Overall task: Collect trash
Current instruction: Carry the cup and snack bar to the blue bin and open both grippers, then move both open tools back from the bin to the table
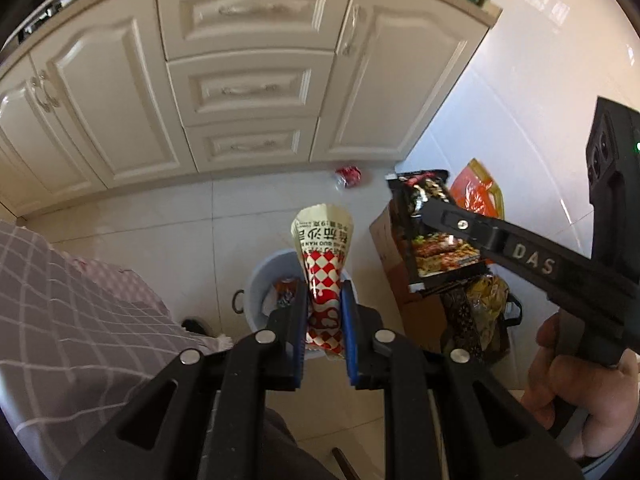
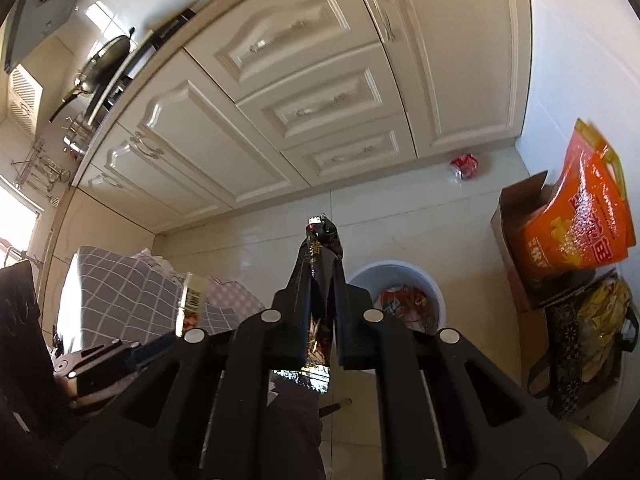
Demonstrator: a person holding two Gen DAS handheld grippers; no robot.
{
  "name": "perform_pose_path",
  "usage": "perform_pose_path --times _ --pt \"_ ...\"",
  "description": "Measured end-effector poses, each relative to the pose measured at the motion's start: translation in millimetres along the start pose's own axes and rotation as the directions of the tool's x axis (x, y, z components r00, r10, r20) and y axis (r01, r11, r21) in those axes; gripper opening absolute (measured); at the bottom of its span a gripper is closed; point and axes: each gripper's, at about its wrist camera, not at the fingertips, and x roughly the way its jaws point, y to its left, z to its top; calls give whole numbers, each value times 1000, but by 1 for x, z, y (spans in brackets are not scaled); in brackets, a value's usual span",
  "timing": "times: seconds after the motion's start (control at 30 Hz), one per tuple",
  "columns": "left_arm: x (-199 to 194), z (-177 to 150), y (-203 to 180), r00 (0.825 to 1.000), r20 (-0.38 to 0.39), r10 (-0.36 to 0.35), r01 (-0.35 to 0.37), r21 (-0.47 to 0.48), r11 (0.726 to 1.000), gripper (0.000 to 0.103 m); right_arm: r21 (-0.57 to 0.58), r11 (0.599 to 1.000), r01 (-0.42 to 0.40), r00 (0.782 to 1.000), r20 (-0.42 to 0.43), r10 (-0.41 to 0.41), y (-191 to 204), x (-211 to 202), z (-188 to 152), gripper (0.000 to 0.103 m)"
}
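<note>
Kitchen floor, pale tile, cream cabinets at far edge.

Left tool (image 1: pixel 324 320) clamped on red-white cone wrapper (image 1: pixel 322 256), directly over grey bin (image 1: pixel 256 280). Paper thin, light, crushable; grip low on body holds.

Right tool (image 2: pixel 320 304) clamped on black snack bag (image 2: pixel 320 256), bin (image 2: pixel 436 288) at 2 o'clock. Foil slick, floppy; pinch flat seam.

Crushed red can (image 1: pixel 348 176) at 12 o'clock by cabinet base: light, dented, likely rolls; take across middle.

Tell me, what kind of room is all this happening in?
Most likely a home kitchen: cream cabinets with drawers run under a countertop, a frying pan sits up on it, and the floor is pale tile.
</note>
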Motion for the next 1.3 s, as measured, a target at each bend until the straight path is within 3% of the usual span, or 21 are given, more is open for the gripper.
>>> perform_pose_path --times 0.1,0.13,0.17,0.2,0.23,0.27,0.3,0.33,0.4,0.5,0.97,1.17,1.3 --pt "10 8 2 1000 -10 -9 9 -12 1000 20 8 1000 -6 1000 -28 7 -4 14 2 11" --pt "10 8 3 1000 -16 -10 10 -12 1000 32 15 1000 -14 999 -36 15 -5 18 3 12" --pt "11 8 4 1000 -22 -10 10 -11 1000 58 32 999 -17 999 -40 18 -7 21 3 12" --pt "8 8 7 1000 -11 4 -4 -18 1000 72 51 999 -8 999 -46 10 -10 24 2 15" --pt "4 8 10 1000 16 24 -24 -27 999 84 56 998 -11 999 -51 14 -11 26 2 28" --pt "0 8 13 999 32 33 -32 -33 999 85 59 998 -17 999 -50 20 -12 27 2 42" --pt "-3 8 15 999 34 37 -36 -41 999 85 70 998 -6 999 -30 9 -13 24 1 81" --pt "-6 9 18 999 32 42 -40 -53 998 86 76 997 5 1000 -5 -5 -14 21 1 88" --pt "-14 9 23 997 48 55 -52 -71 996 87 81 997 9 1000 -6 -8 -15 19 1 88" --pt "-29 9 27 994 86 73 -65 -91 994 90 76 996 43 999 3 -43 -13 14 -1 97" --pt "-93 -5 27 974 200 110 -93 -93 991 93 28 998 51 998 37 -52 19 -18 -6 97" --pt "-128 -14 36 959 257 118 -92 -113 989 93 -12 999 30 997 70 -29 47 -39 -6 97" --pt "-158 -20 40 940 312 136 -104 -119 987 93 -51 999 15 996 92 -11 69 -53 -6 97"
